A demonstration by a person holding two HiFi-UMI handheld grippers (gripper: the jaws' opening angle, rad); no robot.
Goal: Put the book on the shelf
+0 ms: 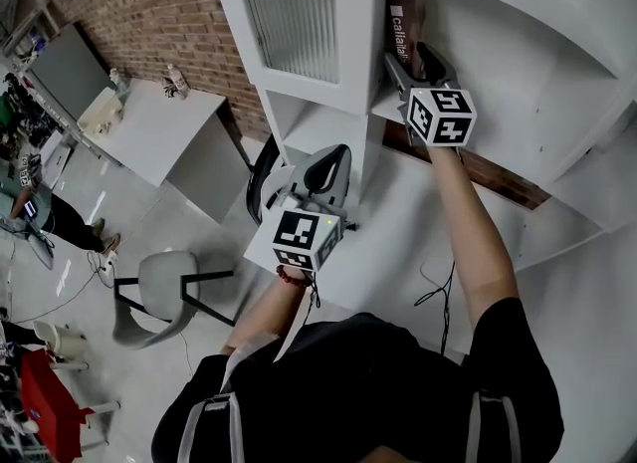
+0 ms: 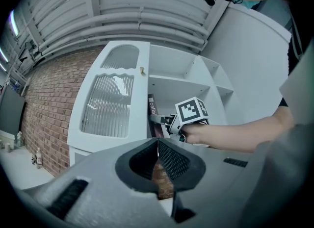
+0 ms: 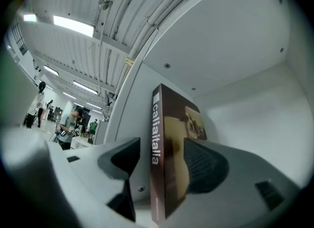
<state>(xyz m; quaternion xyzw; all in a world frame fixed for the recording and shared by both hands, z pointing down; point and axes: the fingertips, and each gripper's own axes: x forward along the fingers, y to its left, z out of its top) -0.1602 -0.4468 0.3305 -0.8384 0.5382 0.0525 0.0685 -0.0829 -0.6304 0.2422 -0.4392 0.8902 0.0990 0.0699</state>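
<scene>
A brown book (image 1: 401,23) with "caliaitalia" on its spine stands upright in a compartment of the white shelf unit (image 1: 328,103), against the compartment's left wall. My right gripper (image 1: 410,65) reaches into that compartment and is open, with one jaw on each side of the book (image 3: 169,163). The left jaw stands clear of the spine. In the left gripper view the book (image 2: 152,108) shows just beyond the right gripper's marker cube (image 2: 192,111). My left gripper (image 1: 320,177) hangs lower, in front of the unit, shut and empty (image 2: 158,149).
The unit has a ribbed glass door (image 1: 294,18) left of the book's compartment. A white desk (image 1: 159,122) stands by the brick wall, a grey chair (image 1: 154,297) on the floor below it. A black office chair (image 1: 264,177) is behind my left gripper. People stand at far left (image 1: 30,202).
</scene>
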